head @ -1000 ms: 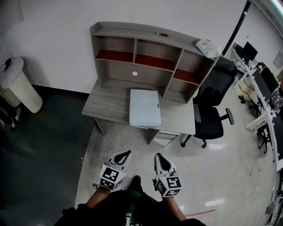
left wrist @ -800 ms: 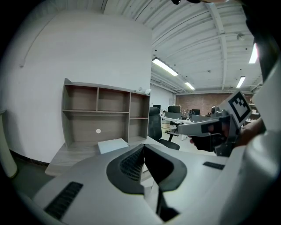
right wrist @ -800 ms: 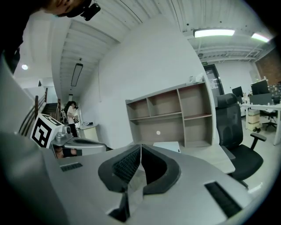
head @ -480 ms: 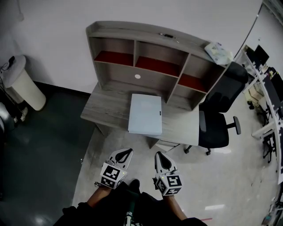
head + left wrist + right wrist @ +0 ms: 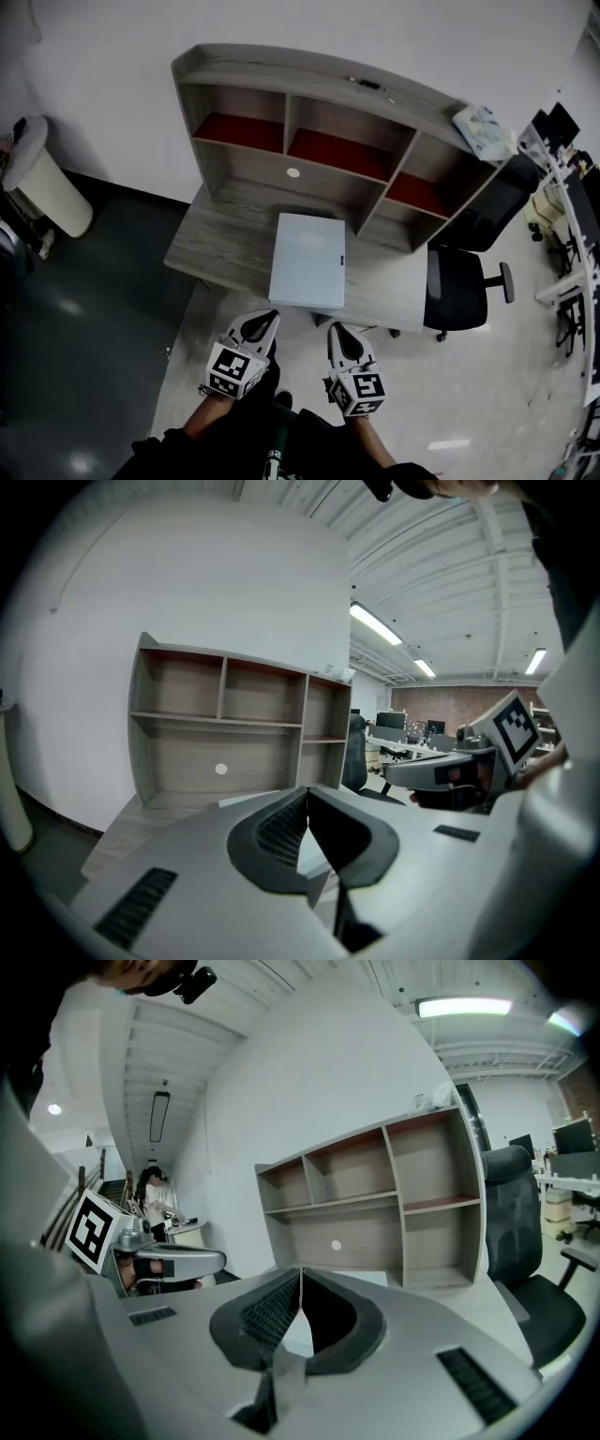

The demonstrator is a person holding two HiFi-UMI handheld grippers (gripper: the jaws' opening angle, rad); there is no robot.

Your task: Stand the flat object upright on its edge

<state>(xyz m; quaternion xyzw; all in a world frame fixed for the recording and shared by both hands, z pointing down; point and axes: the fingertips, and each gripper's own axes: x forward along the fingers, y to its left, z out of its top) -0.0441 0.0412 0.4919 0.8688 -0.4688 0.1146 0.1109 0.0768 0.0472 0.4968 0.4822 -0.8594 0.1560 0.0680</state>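
While flat object (image 5: 307, 260) lies at desk (image 5: 216, 239) edge; left hand-held gripper (image 5: 264, 320) closed; right hand-held gripper (image 5: 337, 332) closed, both empty

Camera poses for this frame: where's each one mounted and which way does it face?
Head view: on the person's head, looking steeply down at desk and flat object; left gripper and right gripper show below.
Left gripper view: on the left gripper, facing the hutch along its shut jaws; right gripper at right.
Right gripper view: on the right gripper, same facing, jaws shut; left gripper at left.
Shared: all see the hutch.

bin (image 5: 39, 183) cut by left edge, chair (image 5: 461, 289) partly behind hutch (image 5: 300, 122)
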